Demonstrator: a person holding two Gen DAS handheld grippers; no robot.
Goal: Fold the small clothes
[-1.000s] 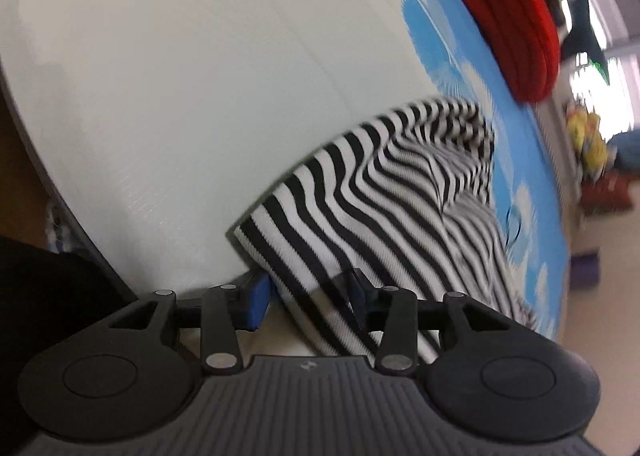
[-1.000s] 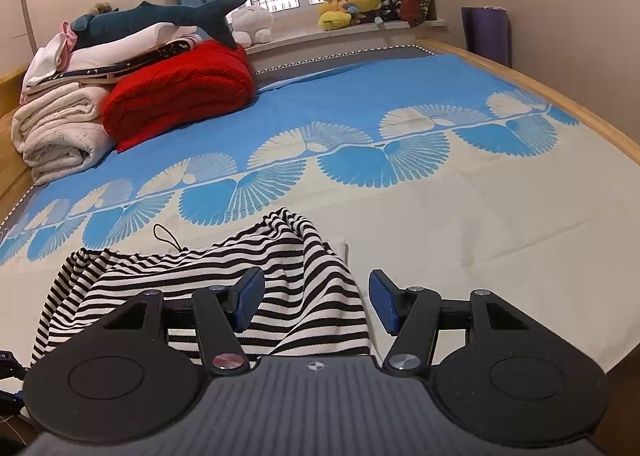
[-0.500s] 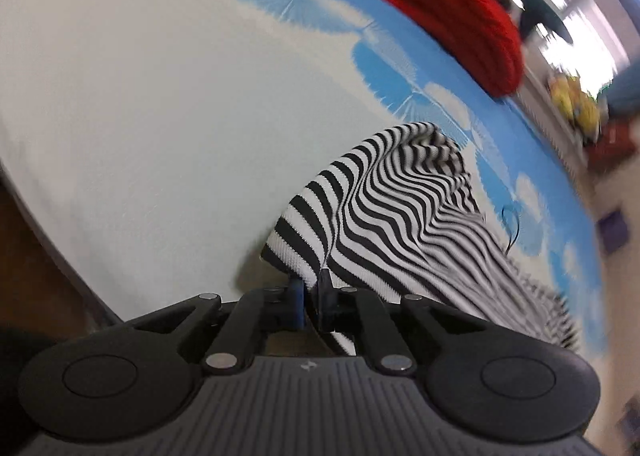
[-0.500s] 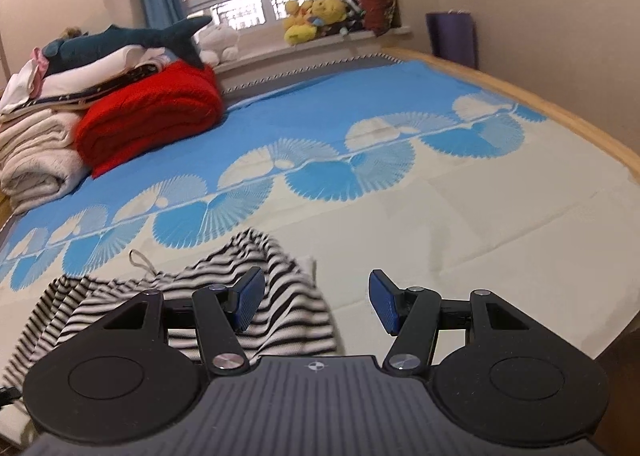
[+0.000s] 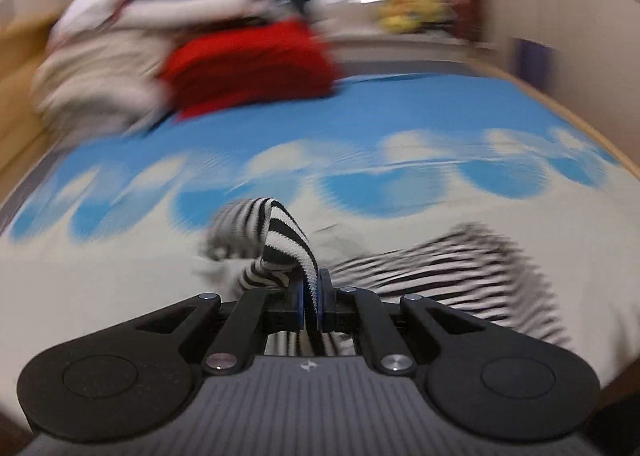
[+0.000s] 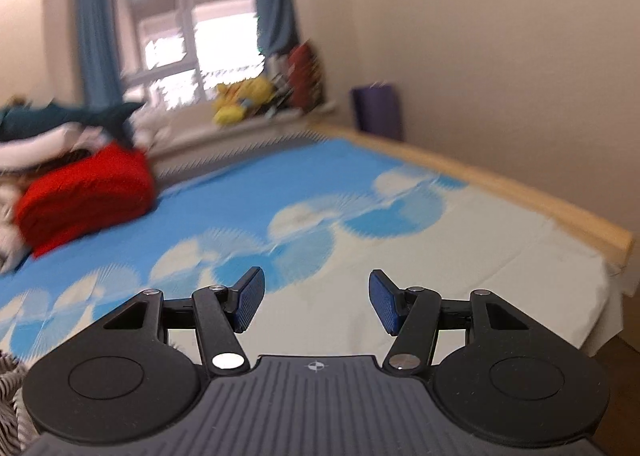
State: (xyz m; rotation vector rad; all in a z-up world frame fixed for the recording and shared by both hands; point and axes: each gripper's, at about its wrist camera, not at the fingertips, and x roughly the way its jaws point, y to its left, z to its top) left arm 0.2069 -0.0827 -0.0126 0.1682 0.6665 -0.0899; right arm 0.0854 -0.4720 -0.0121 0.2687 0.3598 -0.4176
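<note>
On the bed [image 5: 420,128]: we work over a blue and cream sheet; a red blanket [image 5: 252,64] and pale bedding are piled at the far end.
Garment: our black-and-white striped garment [image 5: 452,268] lies on the cream part of the sheet, near us, blurred.
Left gripper [image 5: 309,298]: we pinch one striped edge between fingers pressed together; the cloth arches up from them.
Right gripper [image 6: 316,302]: our fingers are spread with nothing between them, above bare sheet; a sliver of stripes shows at the view's lower left corner.
Step in hand: we judge a fold is under way, one edge lifted.
Next move: we expect to carry that edge across the garment, lay it flat, then let go.
</note>
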